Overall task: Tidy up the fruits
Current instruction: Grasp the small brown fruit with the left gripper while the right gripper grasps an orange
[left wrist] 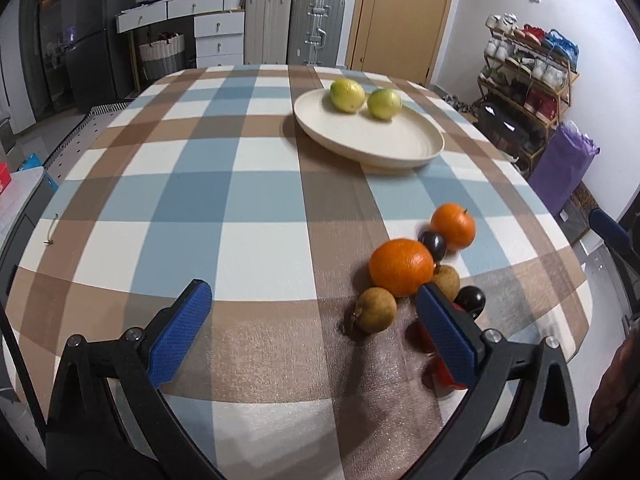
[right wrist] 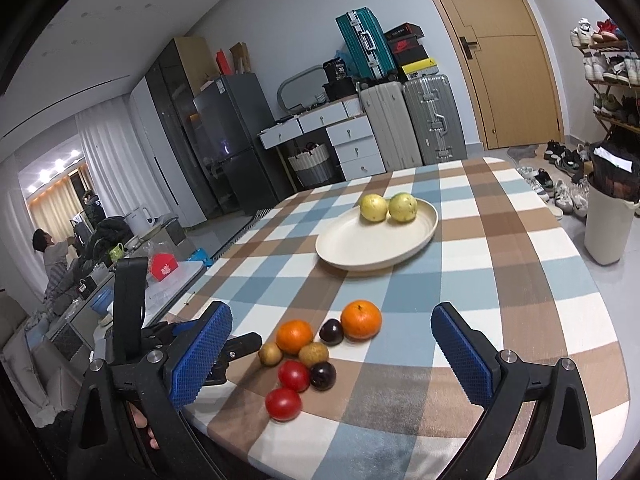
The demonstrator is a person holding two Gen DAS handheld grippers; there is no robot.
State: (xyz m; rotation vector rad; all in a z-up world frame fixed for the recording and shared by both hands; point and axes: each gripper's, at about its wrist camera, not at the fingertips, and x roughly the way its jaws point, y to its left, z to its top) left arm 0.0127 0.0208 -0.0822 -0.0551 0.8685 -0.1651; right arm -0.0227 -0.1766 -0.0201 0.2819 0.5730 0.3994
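A cluster of fruit lies near the table's front edge: two oranges [right wrist: 294, 336] [right wrist: 361, 319], two dark plums [right wrist: 331, 332], two small brown fruits [right wrist: 314, 354] and two red tomatoes [right wrist: 294, 376]. Farther back, a cream plate [right wrist: 360, 248] holds two yellow-green fruits [right wrist: 374, 208]. My right gripper [right wrist: 330, 312] stands wide open above the cluster, touching nothing. My left gripper [left wrist: 310, 292] is open low over the cloth, with its right finger [left wrist: 444, 328] in front of the tomatoes and beside the big orange [left wrist: 401, 267]. A brown fruit [left wrist: 375, 310] lies loose between its fingers.
The checked tablecloth [left wrist: 240, 200] covers the table, and its rim runs close in front of the fruit. A storage box with a red item [right wrist: 162, 268] sits off the left side. A white bin [right wrist: 608, 224], a shoe rack [left wrist: 528, 80] and suitcases [right wrist: 432, 120] stand beyond. A person [right wrist: 50, 252] is far left.
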